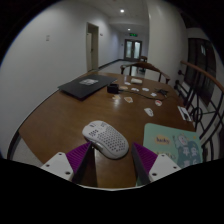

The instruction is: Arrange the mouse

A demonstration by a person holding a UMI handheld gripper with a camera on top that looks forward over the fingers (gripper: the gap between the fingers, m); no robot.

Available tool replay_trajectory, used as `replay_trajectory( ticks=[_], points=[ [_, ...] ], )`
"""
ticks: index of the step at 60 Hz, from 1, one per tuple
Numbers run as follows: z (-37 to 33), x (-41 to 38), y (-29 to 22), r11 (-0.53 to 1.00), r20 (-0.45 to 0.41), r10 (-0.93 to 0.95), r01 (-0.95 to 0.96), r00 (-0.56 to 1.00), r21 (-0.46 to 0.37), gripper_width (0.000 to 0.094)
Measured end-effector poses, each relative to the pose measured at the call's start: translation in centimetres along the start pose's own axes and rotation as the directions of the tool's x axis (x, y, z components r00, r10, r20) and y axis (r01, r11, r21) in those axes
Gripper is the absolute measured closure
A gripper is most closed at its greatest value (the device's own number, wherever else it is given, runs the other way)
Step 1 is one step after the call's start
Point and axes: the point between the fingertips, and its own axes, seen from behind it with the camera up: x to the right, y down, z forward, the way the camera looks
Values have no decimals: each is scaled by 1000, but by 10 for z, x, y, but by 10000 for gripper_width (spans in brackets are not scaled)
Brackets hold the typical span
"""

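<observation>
Gripper view — white mouse on the wooden table, just ahead of the gripper; fingers spread apart, holding nothing. Laptop well beyond the mouse — closed.

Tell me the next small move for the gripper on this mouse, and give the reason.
Probably ease the gripper forward and close. The white mouse lies on the wooden table just ahead of the open fingers, partly between their tips and untouched, so they don't yet reach far enough along its sides to grasp it.
</observation>
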Motion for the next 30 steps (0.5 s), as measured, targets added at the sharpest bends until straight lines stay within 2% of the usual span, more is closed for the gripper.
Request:
replay_trajectory(
  ticks=[10,12,14,16,23,24,25,30],
  points=[
    [14,-21,-30,1000,9,22,-22,1000,-1,187],
    [17,-25,-35,1000,16,31,-30,999,-4,225],
    [19,-28,-38,1000,13,28,-28,1000,-6,325],
    [6,-43,-43,1000,1,28,-28,1000,-10,380],
    [-7,-64,-47,999,-12,31,-31,999,9,463],
    [-11,-68,-46,1000,-10,18,-17,1000,10,450],
    [-15,-72,-46,1000,-7,3,-3,1000,13,500],
    [-40,-96,-47,999,27,26,-26,999,21,591]
  ],
)
